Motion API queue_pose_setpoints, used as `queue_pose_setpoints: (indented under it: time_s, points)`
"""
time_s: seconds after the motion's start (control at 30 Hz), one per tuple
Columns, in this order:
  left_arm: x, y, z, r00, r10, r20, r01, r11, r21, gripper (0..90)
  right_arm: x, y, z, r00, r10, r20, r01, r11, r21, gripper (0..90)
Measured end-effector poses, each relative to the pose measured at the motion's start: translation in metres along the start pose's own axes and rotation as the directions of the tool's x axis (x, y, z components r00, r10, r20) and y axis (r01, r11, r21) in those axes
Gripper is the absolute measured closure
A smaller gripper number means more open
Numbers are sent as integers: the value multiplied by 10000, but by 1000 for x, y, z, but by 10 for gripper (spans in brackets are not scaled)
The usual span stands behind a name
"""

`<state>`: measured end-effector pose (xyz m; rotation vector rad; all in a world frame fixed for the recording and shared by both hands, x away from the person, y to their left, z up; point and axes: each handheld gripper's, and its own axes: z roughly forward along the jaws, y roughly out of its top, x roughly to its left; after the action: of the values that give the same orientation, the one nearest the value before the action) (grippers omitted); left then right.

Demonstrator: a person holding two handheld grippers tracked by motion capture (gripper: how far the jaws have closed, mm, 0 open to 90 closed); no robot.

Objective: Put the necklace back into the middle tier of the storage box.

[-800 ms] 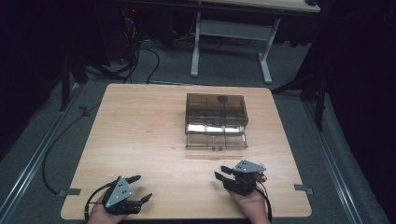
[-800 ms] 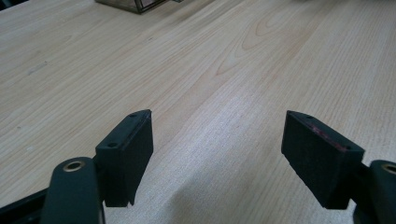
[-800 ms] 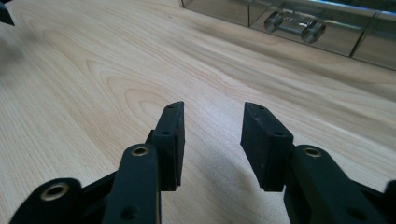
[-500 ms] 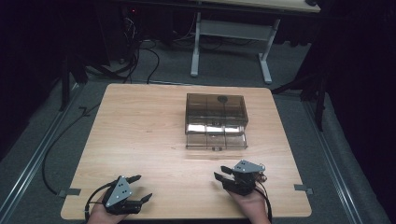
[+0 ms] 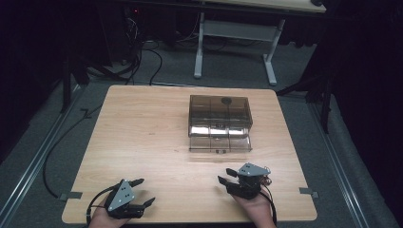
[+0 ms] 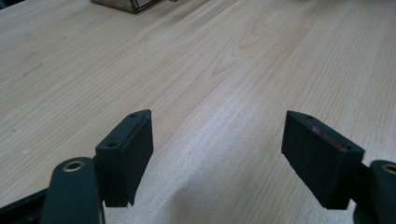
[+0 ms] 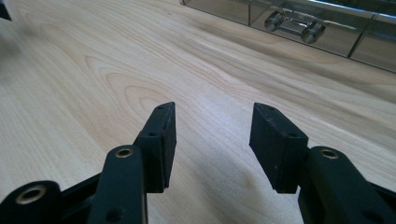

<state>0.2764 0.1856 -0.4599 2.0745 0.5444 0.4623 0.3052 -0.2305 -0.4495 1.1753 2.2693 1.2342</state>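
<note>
While well apart, drawer box (image 5: 219,122) beyond right fingers (image 5: 229,172).

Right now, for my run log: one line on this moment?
left tool: open, empty | right tool: open, empty, nearest drawer box | bottom drawer: pulled out

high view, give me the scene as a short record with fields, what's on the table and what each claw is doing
surface: light wooden table
main thing: smoky clear drawer box past the table's middle
drawer: bottom drawer pulled out toward the person, small handle on its front
left claw: open, nothing between the jaws, low by the near left edge
right claw: open, nothing between the jaws, pointed toward the drawer, apart from it
contact: neither claw touches the box
beyond the table: white desk frame and cables on grey floor
</note>
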Motion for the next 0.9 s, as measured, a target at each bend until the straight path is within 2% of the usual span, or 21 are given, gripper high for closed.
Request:
queue_pose_setpoints:
  time_s: [0.1, 0.3, 0.5, 0.9]
  points:
    - [0, 0, 0, 10000, 3, 13, -3, 10000, -5, 255, 2, 0, -3, 9992, -374, 154, 373, 9993, 90, 518]
    - [0, 0, 0, 10000, 13, 34, -13, 10000, 1, 255, -1, -2, -9, 9989, -360, 285, 358, 9993, 95, 524]
    - [0, 0, 0, 10000, 20, 57, -20, 10000, 15, 255, -9, -5, -22, 9993, -137, 346, 142, 9998, -157, 558]
    - [0, 0, 0, 10000, 26, 70, -26, 10000, 31, 255, -30, -11, -51, 9941, 254, 1052, -205, 9987, -468, 536]
